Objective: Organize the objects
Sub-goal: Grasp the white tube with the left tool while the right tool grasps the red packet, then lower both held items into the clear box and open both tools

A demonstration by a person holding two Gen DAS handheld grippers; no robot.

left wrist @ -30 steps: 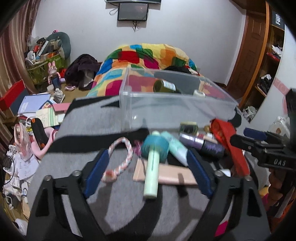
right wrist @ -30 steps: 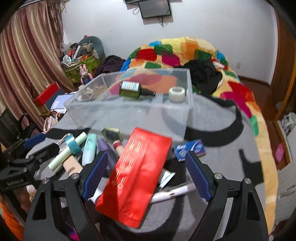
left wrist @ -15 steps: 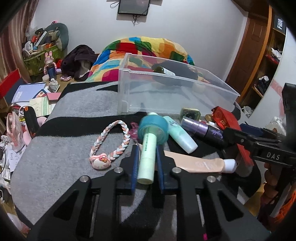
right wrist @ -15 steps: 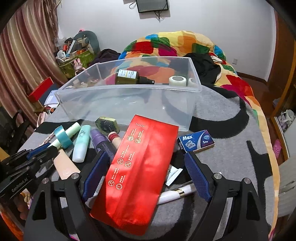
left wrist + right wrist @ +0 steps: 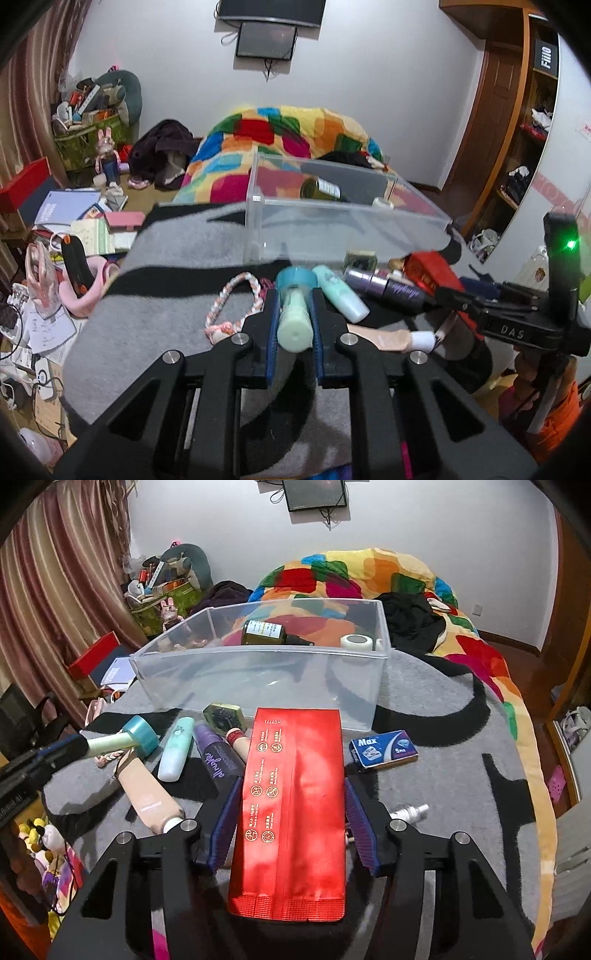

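Left tool [image 5: 294,314] lifted green tube [image 5: 294,320]; right tool [image 5: 291,823] straddling red pouch [image 5: 291,812].

Glossy red foil pouch [image 5: 291,805] — clear plastic bin [image 5: 258,679]

"Max" and "5" show on the blue box [image 5: 384,748]; "DAS" on the right gripper [image 5: 511,330] body; "Fillo" on a dark sign [image 5: 546,56] atop the wardrobe.

White wall [image 5: 369,74], wooden door [image 5: 491,122] (right), striped curtains [image 5: 55,590].
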